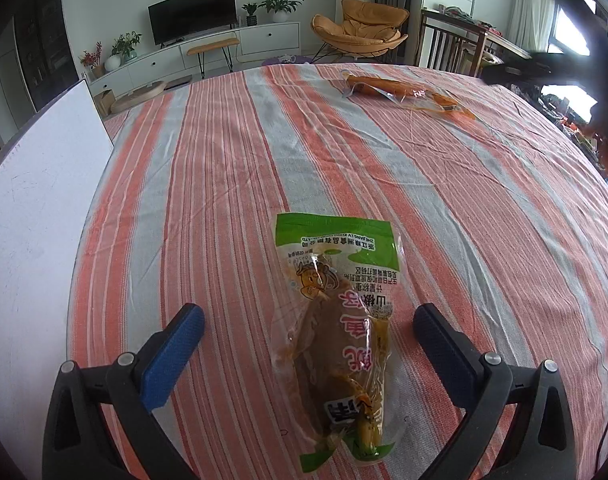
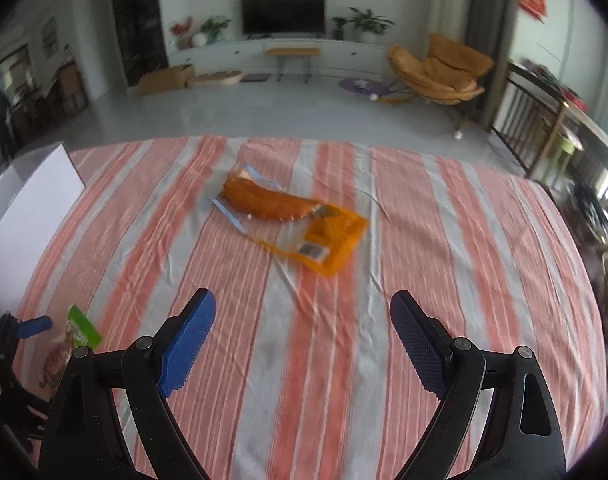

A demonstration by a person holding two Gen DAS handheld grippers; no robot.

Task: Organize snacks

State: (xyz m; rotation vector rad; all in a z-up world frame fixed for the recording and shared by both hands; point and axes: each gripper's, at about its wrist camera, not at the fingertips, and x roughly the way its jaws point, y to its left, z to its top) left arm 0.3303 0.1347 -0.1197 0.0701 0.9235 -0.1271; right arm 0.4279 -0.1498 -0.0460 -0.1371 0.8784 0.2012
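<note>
Straddling the green pack, my left gripper is gaping, not touching it. My right gripper is hanging spread over the cloth, near the orange pack.

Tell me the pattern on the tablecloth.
Orange-red and grey stripes on the tablecloth, clearest in the left wrist view.

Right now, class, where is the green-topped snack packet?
The green-topped snack packet lies flat on the striped tablecloth, between the open fingers of the left hand-held gripper; in the right wrist view it sits at far left.
</note>
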